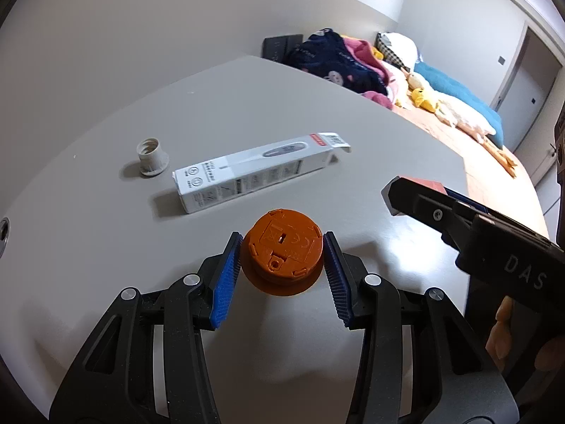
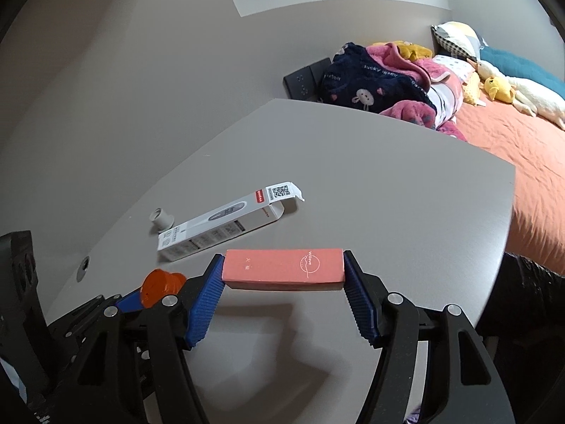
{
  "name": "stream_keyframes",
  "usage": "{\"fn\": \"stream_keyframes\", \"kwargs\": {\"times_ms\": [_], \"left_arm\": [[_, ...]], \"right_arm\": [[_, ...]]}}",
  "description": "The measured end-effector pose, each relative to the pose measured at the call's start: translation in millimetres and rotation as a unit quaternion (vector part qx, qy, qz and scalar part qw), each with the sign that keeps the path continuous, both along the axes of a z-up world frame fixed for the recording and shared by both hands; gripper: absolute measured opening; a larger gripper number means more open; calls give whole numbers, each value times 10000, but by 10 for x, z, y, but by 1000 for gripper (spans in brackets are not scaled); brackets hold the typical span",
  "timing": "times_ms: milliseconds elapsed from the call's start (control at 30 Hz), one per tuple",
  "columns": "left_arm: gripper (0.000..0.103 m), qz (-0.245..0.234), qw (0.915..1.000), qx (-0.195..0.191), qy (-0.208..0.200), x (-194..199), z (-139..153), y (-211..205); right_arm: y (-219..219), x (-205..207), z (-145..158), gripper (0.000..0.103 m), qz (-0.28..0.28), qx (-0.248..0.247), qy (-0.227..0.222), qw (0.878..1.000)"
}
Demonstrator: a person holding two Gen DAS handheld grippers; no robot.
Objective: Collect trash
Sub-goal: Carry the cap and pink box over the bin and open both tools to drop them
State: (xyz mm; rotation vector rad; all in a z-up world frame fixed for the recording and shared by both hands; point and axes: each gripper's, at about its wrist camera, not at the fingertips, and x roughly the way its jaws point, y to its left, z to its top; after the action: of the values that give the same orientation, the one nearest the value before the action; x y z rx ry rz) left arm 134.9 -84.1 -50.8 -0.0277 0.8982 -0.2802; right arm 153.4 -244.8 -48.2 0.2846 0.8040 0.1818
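Observation:
My left gripper (image 1: 282,247) is shut on a round orange plastic disc (image 1: 285,259), held above the grey table (image 1: 388,148) with its shadow below. My right gripper (image 2: 283,265) is shut on a flat pink box (image 2: 284,268), gripped by its two short ends and lifted off the table. On the table lie a long white thermometer box (image 1: 254,173) with an open end flap and a small grey lamp socket (image 1: 152,157) to its left. From the right wrist view, the white thermometer box (image 2: 220,226), the lamp socket (image 2: 161,217) and the orange disc (image 2: 160,286) show at left.
The table's far edge meets a bed (image 2: 522,148) with an orange sheet, heaped blankets (image 2: 385,81) and plush toys (image 2: 498,88). A black wall socket panel (image 2: 305,79) sits behind the table. A round hole (image 2: 84,264) is in the table's left part. A hand (image 1: 508,332) shows at right.

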Motion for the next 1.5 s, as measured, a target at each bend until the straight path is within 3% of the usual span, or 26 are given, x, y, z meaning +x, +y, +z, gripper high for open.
{"fn": "stream_keyframes", "kwargs": {"times_ms": [600, 1500], "left_arm": [[45, -506, 9983, -122, -250, -514, 249, -387], [45, -1242, 9911, -125, -467, -1097, 473, -974]], "right_arm": [[-318, -732, 304, 67, -193, -107, -334, 9992], [-903, -1509, 487, 67, -805, -33, -650, 9946]]}}
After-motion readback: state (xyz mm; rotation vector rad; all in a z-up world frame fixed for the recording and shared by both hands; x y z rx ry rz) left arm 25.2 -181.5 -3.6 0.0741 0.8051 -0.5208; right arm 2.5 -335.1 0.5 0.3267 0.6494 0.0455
